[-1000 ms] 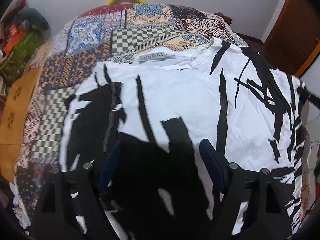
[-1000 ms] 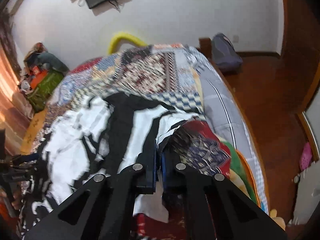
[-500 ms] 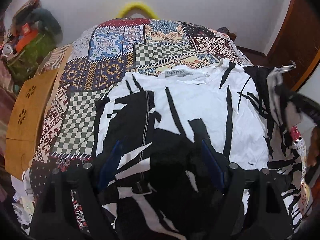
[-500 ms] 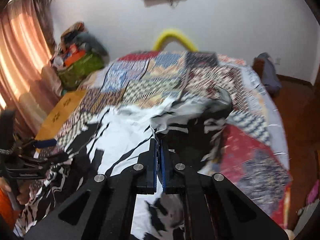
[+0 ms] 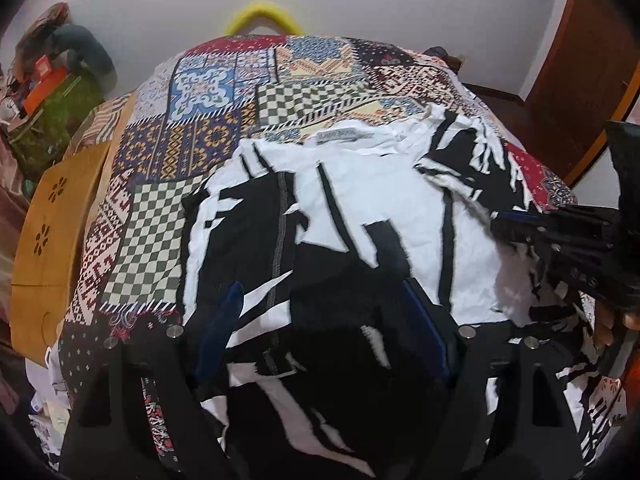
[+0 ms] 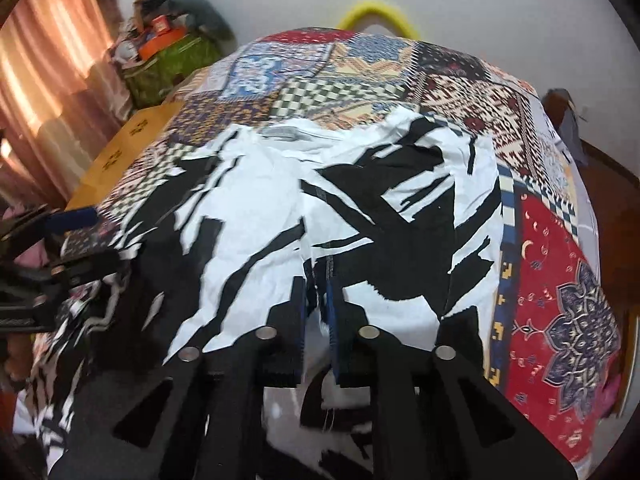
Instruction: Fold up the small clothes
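Observation:
A white garment with black streaks (image 5: 360, 208) lies on a patchwork bedspread (image 5: 224, 92), its neck label at the far end. It also shows in the right wrist view (image 6: 260, 200), with its right side folded over the middle. My left gripper (image 5: 324, 320) is open and empty above the garment's near part. My right gripper (image 6: 318, 292) has its jaws a narrow gap apart with a bit of the garment's edge between them. The right gripper also shows at the right edge of the left wrist view (image 5: 508, 220).
The bedspread (image 6: 556, 280) covers a bed. A wooden panel (image 5: 48, 232) stands along its left side. A pile of bags and boxes (image 5: 48, 92) sits at the far left. A yellow hoop (image 5: 262, 16) is behind the bed. A brown door (image 5: 580, 60) is at right.
My right gripper carried the garment's right side over toward the middle and laid it down; its jaws have parted slightly. My left gripper has pulled back a little and stayed open.

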A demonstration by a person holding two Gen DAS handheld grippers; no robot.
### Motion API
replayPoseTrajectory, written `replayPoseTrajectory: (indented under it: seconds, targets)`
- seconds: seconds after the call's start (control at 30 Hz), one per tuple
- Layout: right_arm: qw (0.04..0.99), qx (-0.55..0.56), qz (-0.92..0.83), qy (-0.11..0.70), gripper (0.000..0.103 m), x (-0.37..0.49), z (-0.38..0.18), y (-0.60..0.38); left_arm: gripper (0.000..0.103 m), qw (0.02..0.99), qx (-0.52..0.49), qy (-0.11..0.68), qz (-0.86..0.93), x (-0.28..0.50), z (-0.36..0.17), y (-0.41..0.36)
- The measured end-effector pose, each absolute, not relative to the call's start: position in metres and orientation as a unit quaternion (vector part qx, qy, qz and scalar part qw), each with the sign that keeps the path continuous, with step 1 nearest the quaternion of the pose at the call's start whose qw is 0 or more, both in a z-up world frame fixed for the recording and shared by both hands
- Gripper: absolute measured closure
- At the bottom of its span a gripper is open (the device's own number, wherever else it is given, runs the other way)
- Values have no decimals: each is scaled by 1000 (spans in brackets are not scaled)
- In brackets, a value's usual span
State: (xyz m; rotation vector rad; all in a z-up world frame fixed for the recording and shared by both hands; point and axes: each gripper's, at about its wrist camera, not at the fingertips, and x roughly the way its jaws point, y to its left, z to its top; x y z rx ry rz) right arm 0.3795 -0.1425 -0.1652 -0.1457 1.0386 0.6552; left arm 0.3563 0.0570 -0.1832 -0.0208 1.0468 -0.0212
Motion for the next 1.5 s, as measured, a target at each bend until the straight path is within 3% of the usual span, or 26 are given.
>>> replayPoseTrajectory:
  seconds: [0.1,0.43,0.63,0.83,1.0,1.1,1.5]
  targets:
    - [822,-68,316,470,85,375,-149,-150,23,868,-8,496,-20,362,-177,46]
    - [840,-95,293,447,84,382,-142,-182,23,872,22,485,-51,398,-169,-10]
    - [820,-85,294,483,84,391,-183,-186,23,851,-8,521,-68,429,-197,-30]
    - [822,-64,313,472,81,382,-183,-199,23,832,-16,552,-59,442,-233,-37]
    - [813,-83,332,472,78,381,-173,-203,18,842,44,535,-51,431,-236,-50]
    - [831,-92,308,453,69,392,-165,-201,15,843,48,532,-53,428,-236,-49]
    - [816,-41,310,486,69,455,-192,-161,7,852,41,519,-55,423,-242,-41]
